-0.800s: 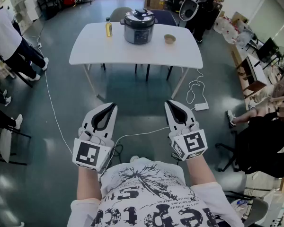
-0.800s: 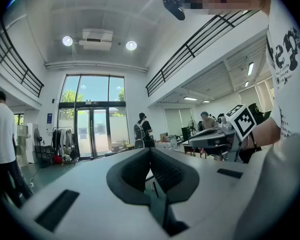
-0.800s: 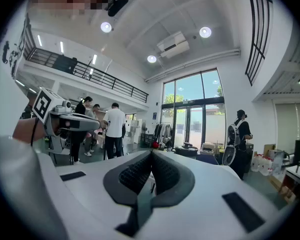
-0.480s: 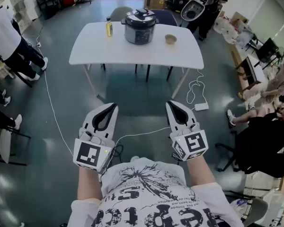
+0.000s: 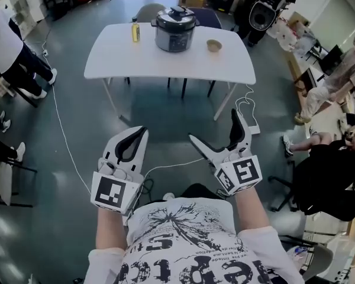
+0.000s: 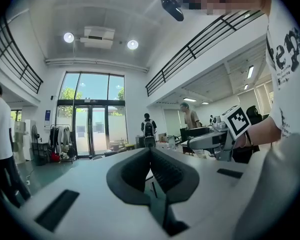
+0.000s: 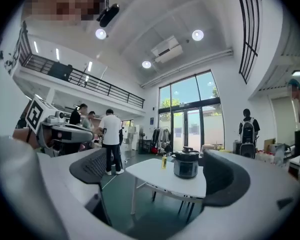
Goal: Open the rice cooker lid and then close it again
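The rice cooker is a steel pot with a black lid that is down. It stands at the back middle of a white table several steps ahead of me. Both grippers are held low in front of my chest, far from the table. My left gripper is shut, its dark pads meeting with nothing between them. My right gripper is open wide and empty. In the right gripper view the cooker and the table show between its spread jaws.
A yellow bottle stands left of the cooker and a small bowl right of it. A chair sits behind the table. A white cable and a power strip lie on the floor. People stand at the left and sit at the right.
The right gripper's jaws have swung apart from shut to wide open. The left gripper has stayed shut and in place.
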Action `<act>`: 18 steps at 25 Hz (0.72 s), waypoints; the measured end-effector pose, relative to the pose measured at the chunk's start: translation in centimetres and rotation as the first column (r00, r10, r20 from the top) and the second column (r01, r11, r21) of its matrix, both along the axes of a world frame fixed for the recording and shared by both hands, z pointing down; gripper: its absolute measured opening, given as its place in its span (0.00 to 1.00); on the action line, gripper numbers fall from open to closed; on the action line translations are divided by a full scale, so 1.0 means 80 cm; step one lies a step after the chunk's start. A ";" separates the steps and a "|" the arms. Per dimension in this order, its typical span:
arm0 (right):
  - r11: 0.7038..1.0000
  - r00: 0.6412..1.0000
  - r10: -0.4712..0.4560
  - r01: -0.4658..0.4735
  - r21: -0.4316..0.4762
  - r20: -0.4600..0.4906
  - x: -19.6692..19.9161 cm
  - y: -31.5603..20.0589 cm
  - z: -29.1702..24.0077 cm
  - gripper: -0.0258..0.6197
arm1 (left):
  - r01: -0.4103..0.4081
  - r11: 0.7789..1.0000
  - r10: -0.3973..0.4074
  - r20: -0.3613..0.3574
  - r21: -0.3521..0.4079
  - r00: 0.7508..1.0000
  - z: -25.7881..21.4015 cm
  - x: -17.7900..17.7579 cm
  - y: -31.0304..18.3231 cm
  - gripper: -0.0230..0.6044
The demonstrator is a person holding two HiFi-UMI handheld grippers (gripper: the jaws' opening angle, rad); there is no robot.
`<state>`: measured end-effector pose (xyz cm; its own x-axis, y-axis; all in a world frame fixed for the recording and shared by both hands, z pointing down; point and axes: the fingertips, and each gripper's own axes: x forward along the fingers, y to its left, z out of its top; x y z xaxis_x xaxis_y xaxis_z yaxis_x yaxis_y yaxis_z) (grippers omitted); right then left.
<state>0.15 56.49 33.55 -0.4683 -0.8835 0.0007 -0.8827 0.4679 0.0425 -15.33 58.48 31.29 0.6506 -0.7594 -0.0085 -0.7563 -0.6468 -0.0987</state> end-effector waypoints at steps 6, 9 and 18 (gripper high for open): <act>0.999 0.999 0.019 -0.017 -0.046 0.031 0.018 -0.038 0.002 0.97 | 0.011 1.000 -0.011 0.009 -0.016 1.000 0.005 0.006 -0.033 0.06; 0.999 0.999 -0.004 0.006 -0.048 0.040 0.023 -0.073 0.011 0.97 | 0.022 1.000 -0.022 0.017 -0.018 1.000 0.013 0.013 -0.064 0.06; 0.996 0.996 -0.065 0.068 -0.058 0.055 0.076 -0.262 0.030 0.96 | 0.092 0.996 -0.092 0.027 -0.016 0.995 0.022 0.064 -0.237 0.06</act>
<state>6.21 35.50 35.92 -0.5272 -0.8494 0.0259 -0.8496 0.5263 -0.0331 -10.24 39.51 33.02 0.5777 -0.8160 0.0207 -0.8100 -0.5762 -0.1087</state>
